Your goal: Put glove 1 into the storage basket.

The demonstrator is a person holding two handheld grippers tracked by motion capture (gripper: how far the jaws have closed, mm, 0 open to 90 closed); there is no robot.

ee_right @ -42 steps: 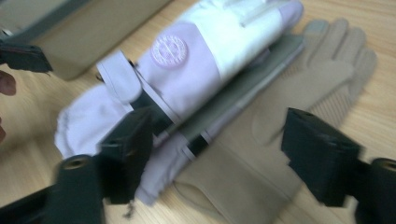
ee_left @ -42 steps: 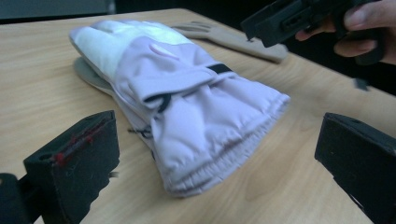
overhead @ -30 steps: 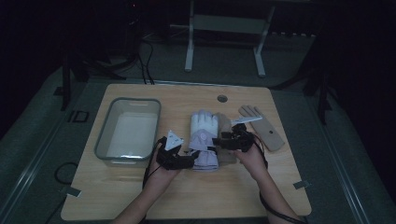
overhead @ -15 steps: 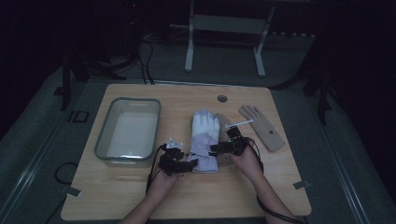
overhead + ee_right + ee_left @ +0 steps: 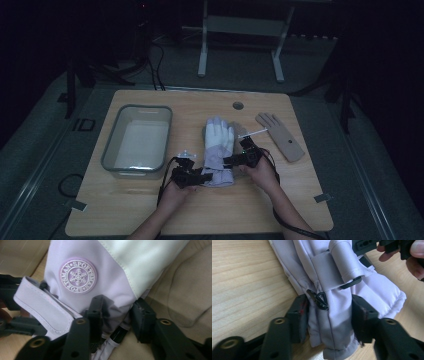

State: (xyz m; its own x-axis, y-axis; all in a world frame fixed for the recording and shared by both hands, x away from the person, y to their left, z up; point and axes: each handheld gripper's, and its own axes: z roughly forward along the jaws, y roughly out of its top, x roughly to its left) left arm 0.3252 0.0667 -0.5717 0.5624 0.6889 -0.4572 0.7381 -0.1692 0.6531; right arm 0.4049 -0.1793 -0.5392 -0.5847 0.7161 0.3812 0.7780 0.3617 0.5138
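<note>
The glove (image 5: 218, 150) lies flat, fingers pointing away, cuff toward the person; left tool (image 5: 202, 177) and right tool (image 5: 231, 161), having just been closing, clamp its cuff.

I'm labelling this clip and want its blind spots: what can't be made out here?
- High view: whether the left gripper and right gripper pinch the glove; dim, small.
- Left gripper view: glove's fingers, cut off by top edge.
- Right gripper view: cuff underside, hidden by fabric.
</note>
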